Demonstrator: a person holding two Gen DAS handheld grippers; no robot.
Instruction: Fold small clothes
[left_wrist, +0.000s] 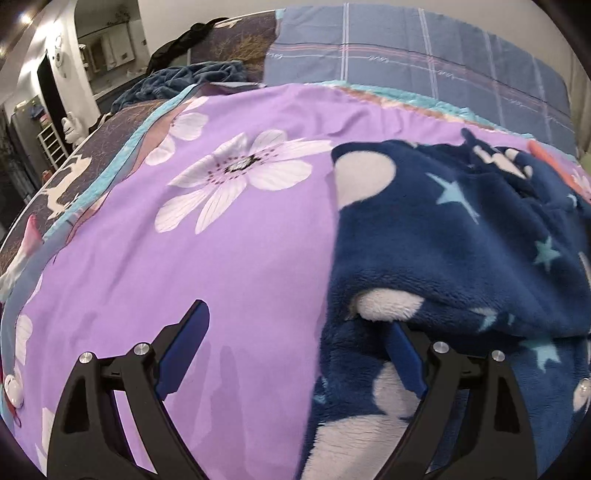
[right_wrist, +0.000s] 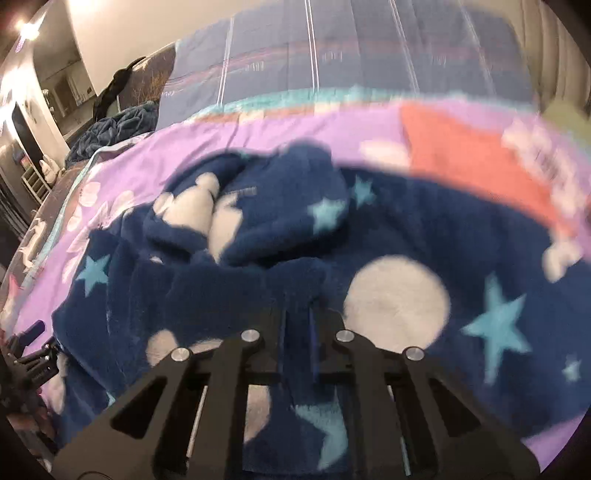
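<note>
A navy fleece garment with white dots and light blue stars lies on a purple floral bedsheet. My left gripper is open at the garment's left edge; its right finger is tucked under a raised fold, its left finger is over bare sheet. In the right wrist view, my right gripper is shut on a bunched fold of the same garment, with fleece pinched between the jaws. That view is blurred.
A blue plaid pillow lies at the head of the bed. A crumpled dark blue blanket sits at the far left. An orange cloth lies beyond the garment. The left gripper shows at the lower left in the right wrist view.
</note>
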